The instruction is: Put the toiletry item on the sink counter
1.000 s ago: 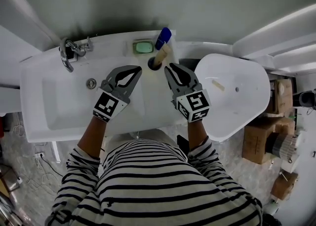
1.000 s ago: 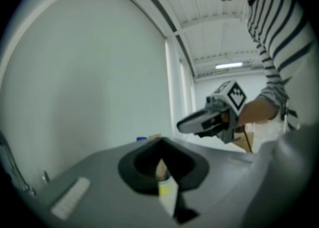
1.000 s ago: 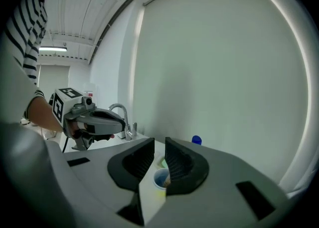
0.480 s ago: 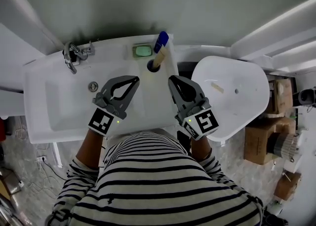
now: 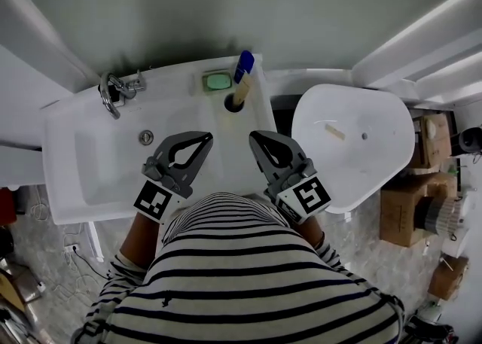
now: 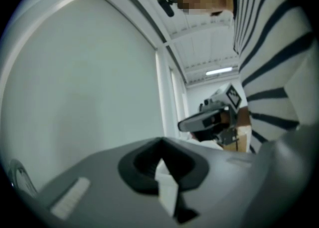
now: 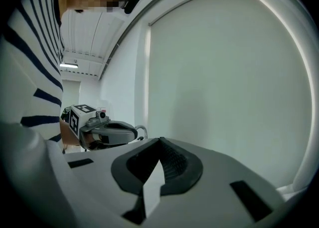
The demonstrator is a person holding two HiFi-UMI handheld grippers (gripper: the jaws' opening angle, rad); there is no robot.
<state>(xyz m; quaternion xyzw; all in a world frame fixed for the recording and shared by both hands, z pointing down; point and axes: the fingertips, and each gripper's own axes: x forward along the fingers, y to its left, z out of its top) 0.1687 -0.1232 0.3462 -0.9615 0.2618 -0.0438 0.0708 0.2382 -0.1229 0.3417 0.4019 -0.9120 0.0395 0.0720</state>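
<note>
Hovering over one sink (image 5: 83, 162), both closed and empty: left hand-held gripper (image 5: 206, 137), right hand-held gripper (image 5: 254, 137).

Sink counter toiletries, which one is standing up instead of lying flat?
The blue-topped, tan-handled item: it stands tilted in the round hole. The green soap beside it lies flat in its dish.

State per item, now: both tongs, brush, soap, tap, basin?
Left tongs: shut, empty.
Right tongs: shut, empty.
Blue-headed wooden-handled brush: standing tilted in the round counter hole.
Green soap bar: lying in its dish.
Chrome tap: no water running.
White sink basin: empty.
</note>
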